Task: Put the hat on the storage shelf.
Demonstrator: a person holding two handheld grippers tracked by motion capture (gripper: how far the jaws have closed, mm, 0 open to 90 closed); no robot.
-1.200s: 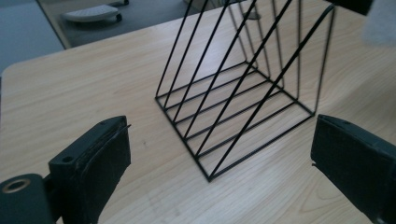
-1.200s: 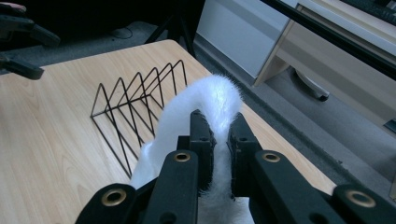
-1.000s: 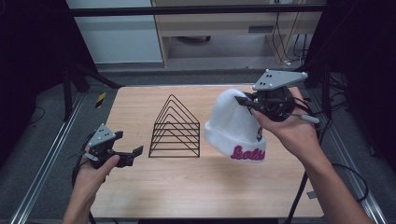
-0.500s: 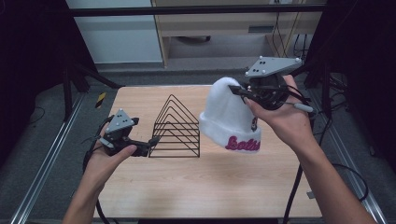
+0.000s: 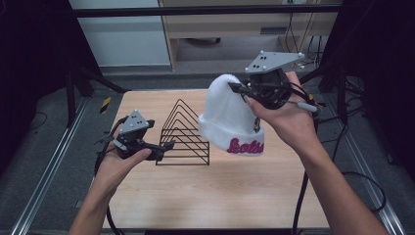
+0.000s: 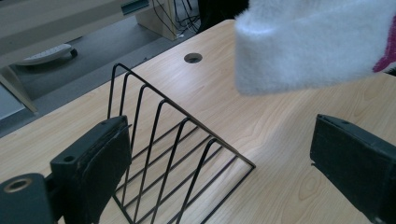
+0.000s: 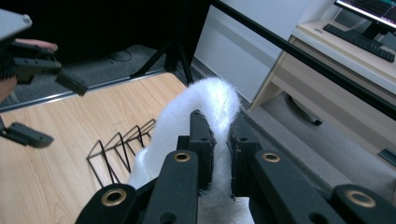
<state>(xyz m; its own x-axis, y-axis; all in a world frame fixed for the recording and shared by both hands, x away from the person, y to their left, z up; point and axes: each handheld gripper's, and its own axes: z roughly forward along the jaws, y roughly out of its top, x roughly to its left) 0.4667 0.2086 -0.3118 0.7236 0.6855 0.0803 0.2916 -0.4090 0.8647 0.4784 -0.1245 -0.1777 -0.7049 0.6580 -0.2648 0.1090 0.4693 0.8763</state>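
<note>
from my remote seat: white beanie (image 5: 225,115) hangs off the table, pinched at its crown by the right gripper (image 5: 244,93). fabric reads as fluffy, fuzzy knit, soft dome shape, with a thick folded cuff carrying pink script lettering edged dark. in the right gripper view the 2 black jaws are squeezed onto a fold of that fluff (image 7: 219,121), pile bulging above and between them; jaw bodies are matte black with brass-coloured eyelets. a grey 3-cornered plate with small white studs sits on top of this gripper in the high view

black wire rack (image 5: 183,134) stands on the wooden table (image 5: 215,191) just left of the beanie: thin bent rods forming a row of triangles, peaks up, on a rectangular wire base. i count 5 peaks in the left gripper view (image 6: 177,140). cuff of the beanie hangs just beside the rack's right end; i cannot tell whether they touch

left gripper (image 5: 164,146) is held at the rack's left side, its jaws spread wide with nothing between them; the pads look like flat, slightly scuffed black rubber blocks (image 6: 100,163). tabletop is pale wood-grain laminate with a round cable hole (image 6: 193,58) near the far edge
</note>
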